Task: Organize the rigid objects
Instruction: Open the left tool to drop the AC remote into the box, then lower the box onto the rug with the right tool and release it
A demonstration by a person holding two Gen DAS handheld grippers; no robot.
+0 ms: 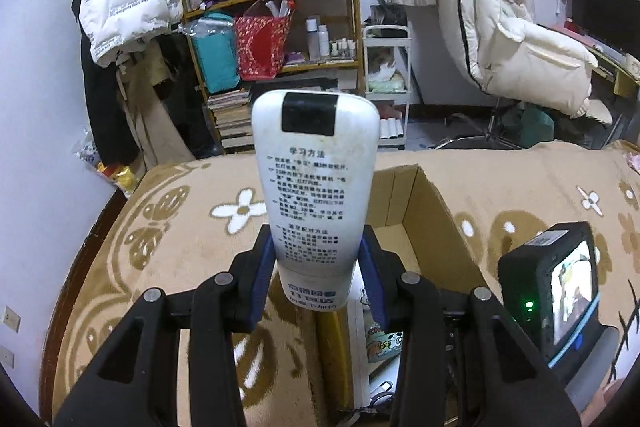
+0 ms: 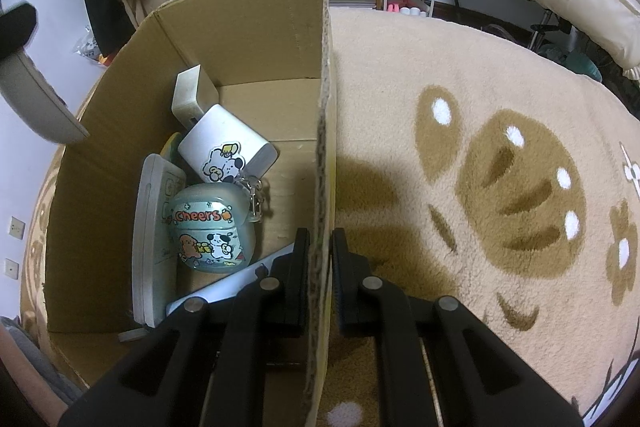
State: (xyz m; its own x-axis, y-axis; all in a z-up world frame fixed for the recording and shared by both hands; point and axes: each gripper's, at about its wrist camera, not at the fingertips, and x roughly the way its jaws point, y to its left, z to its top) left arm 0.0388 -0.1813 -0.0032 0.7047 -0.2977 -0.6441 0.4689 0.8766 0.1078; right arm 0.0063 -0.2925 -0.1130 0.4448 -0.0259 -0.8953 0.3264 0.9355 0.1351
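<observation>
With the right gripper (image 2: 320, 247) pinching the cardboard box (image 2: 256, 39) wall steady on the bed, the left gripper (image 1: 318, 259), clamped on the white remote (image 1: 316, 171) raised above the box, should lower it into the bare far corner before releasing.

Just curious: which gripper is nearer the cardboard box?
Right. The right gripper is clamped on the cardboard box wall; the left gripper holds a white remote above it.

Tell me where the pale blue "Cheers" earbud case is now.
In the right wrist view, the pale blue "Cheers" earbud case lies inside the cardboard box, left of centre, beside the white stickered charger.
</observation>
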